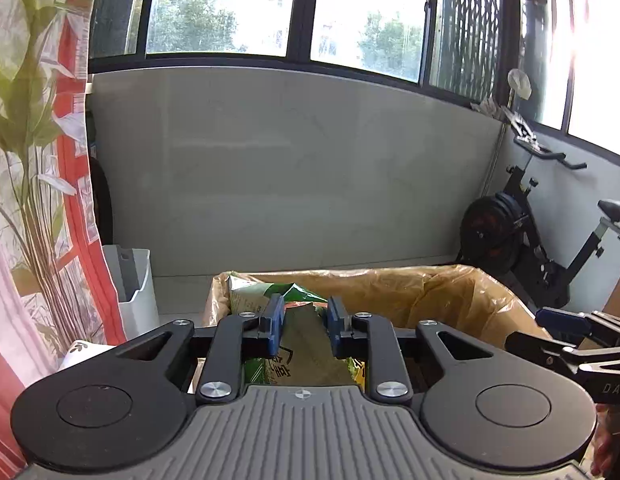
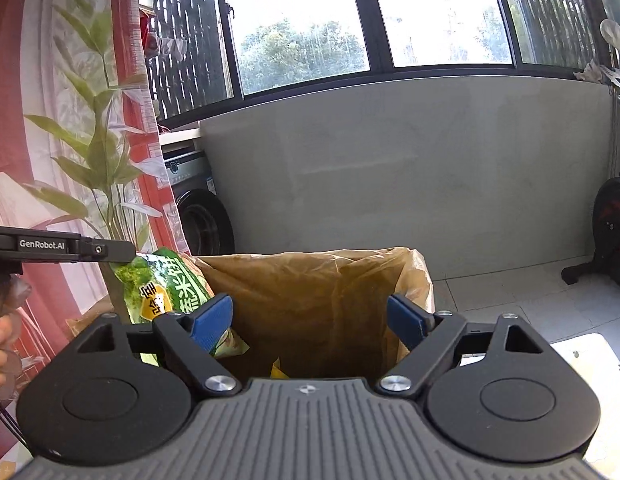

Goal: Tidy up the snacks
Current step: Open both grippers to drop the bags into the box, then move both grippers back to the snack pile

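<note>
A green snack bag (image 1: 297, 340) stands at the left side of a cardboard box (image 1: 450, 280) lined with tan plastic. My left gripper (image 1: 305, 324) is shut on the bag's crumpled upper part, with both blue pads pressing it. In the right wrist view the same green bag (image 2: 165, 292) hangs from the left gripper's dark fingers (image 2: 109, 251) at the box's left rim. My right gripper (image 2: 310, 322) is open above the box (image 2: 310, 268) and holds nothing. A yellow packet (image 2: 278, 370) lies deep inside the box.
A flowered red curtain (image 1: 33, 152) hangs close on the left, with a white bin (image 1: 137, 284) beside it. An exercise bike (image 1: 526, 236) stands at the right and a washing machine (image 2: 197, 208) behind the curtain. A person's hand (image 2: 1, 344) shows at the left edge.
</note>
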{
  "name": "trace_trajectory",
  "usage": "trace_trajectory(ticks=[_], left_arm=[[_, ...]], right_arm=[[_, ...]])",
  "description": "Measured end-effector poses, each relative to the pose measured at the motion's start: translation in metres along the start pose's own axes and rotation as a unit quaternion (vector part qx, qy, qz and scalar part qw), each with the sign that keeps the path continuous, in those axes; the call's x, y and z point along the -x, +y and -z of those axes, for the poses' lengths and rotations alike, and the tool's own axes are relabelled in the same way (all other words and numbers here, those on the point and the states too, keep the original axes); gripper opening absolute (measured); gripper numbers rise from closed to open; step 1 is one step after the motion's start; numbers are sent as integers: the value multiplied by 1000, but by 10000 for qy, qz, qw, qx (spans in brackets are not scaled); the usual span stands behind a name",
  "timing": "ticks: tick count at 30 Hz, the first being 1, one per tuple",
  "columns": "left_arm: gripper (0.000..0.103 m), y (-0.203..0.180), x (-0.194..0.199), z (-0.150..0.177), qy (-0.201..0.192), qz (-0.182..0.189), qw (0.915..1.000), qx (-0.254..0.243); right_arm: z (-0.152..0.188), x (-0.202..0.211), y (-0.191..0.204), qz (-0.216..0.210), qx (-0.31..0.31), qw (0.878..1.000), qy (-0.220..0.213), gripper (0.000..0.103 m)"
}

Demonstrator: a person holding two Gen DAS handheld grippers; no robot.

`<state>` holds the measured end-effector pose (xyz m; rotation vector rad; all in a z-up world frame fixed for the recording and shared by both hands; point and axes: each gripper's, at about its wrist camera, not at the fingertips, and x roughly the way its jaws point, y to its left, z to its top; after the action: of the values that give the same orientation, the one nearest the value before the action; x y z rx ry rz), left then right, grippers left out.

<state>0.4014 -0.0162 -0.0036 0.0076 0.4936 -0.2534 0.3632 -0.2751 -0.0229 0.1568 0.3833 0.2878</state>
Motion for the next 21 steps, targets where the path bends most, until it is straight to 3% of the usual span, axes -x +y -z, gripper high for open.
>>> trace_trajectory(ticks=[4,5,8,10,13,21], left_arm=[[22,-5,-32,18,939,-36,9955,84],[22,-6,-34,23,1017,-12,9948,77],[28,-5,-23,28,791,247,9965,63],[60,-4,-11,25,575,173,9982,82],[63,3,11,19,172,150,9996,137],[63,35,65,33,-18,-116,9991,414]], right_arm=[[5,2,-3,18,54,10000,64,86],[7,3,-4,42,55,9999,94,86],[9,8,-8,25,47,9999,111,86],[10,11,-10,103,74,9998,124,86],[10,19,-13,105,-7,9999,84,86],[21,53,-13,-21,-18,10000,-55,86]])
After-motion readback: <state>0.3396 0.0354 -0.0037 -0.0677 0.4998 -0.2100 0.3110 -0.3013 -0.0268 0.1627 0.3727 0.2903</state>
